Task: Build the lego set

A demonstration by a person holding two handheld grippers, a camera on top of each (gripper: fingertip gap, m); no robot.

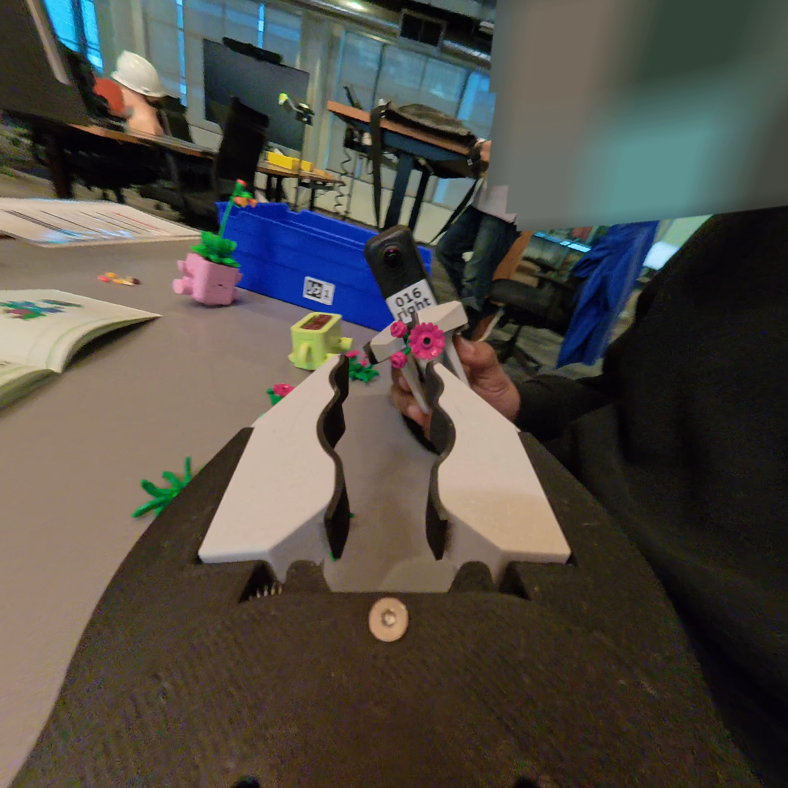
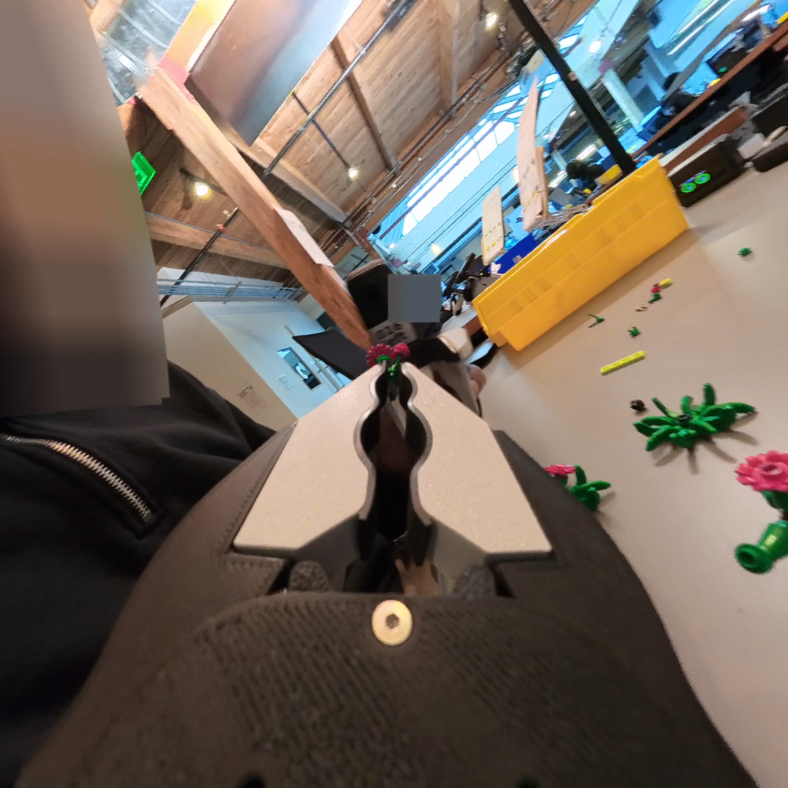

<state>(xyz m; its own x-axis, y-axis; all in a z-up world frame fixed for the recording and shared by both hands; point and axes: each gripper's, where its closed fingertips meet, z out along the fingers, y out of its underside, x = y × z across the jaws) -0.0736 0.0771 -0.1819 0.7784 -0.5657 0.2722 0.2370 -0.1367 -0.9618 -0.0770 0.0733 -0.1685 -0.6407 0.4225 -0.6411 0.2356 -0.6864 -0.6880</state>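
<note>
A grey table (image 1: 128,405) carries the work, with an open instruction booklet (image 1: 51,328) at its left edge and printed sheets (image 1: 85,224) farther back. A pink brick pot with a green plant (image 1: 209,277) stands in front of a blue bin (image 1: 307,264), a lime-yellow brick pot (image 1: 315,341) nearer, and small coloured bits (image 1: 119,279) lie loose. Elsewhere on the top sit a yellow bin (image 2: 588,256), a green leaf cluster (image 2: 690,422), a lime bar (image 2: 622,362) and a pink flower on a green stem (image 2: 575,482).
</note>
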